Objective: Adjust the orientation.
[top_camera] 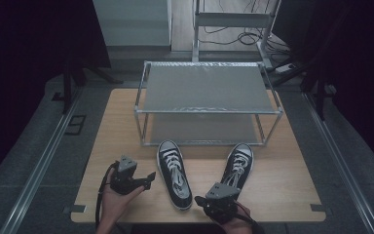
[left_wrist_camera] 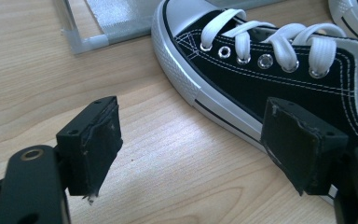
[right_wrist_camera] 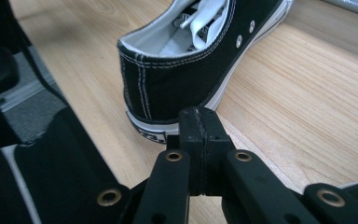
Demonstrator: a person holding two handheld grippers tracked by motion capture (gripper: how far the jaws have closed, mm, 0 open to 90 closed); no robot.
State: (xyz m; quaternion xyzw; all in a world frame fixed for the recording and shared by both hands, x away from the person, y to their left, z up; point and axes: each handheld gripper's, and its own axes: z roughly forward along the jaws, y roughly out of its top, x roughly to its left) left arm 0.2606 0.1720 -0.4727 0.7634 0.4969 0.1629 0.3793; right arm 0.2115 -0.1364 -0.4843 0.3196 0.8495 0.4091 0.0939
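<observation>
Two black sneakers with white laces and white soles lie on the wooden table (top_camera: 282, 185), toes toward the rack. The left sneaker (top_camera: 174, 173) (left_wrist_camera: 270, 70) has my left gripper (top_camera: 143, 181) (left_wrist_camera: 196, 149) just to its left; the jaws are open, nothing between them, and one pad (left_wrist_camera: 303, 144) sits close to the shoe's sole. The right sneaker (top_camera: 237, 165) (right_wrist_camera: 186, 70) has my right gripper (top_camera: 221, 196) (right_wrist_camera: 199, 128) right behind its heel, jaws shut together and empty, tips at the heel's sole.
A two-tier metal shoe rack (top_camera: 207, 87) (left_wrist_camera: 81, 39) with grey mesh shelves stands at the back of the table, just past the toes. Bare wood lies to either side of the shoes. Floor rails and cables surround the table.
</observation>
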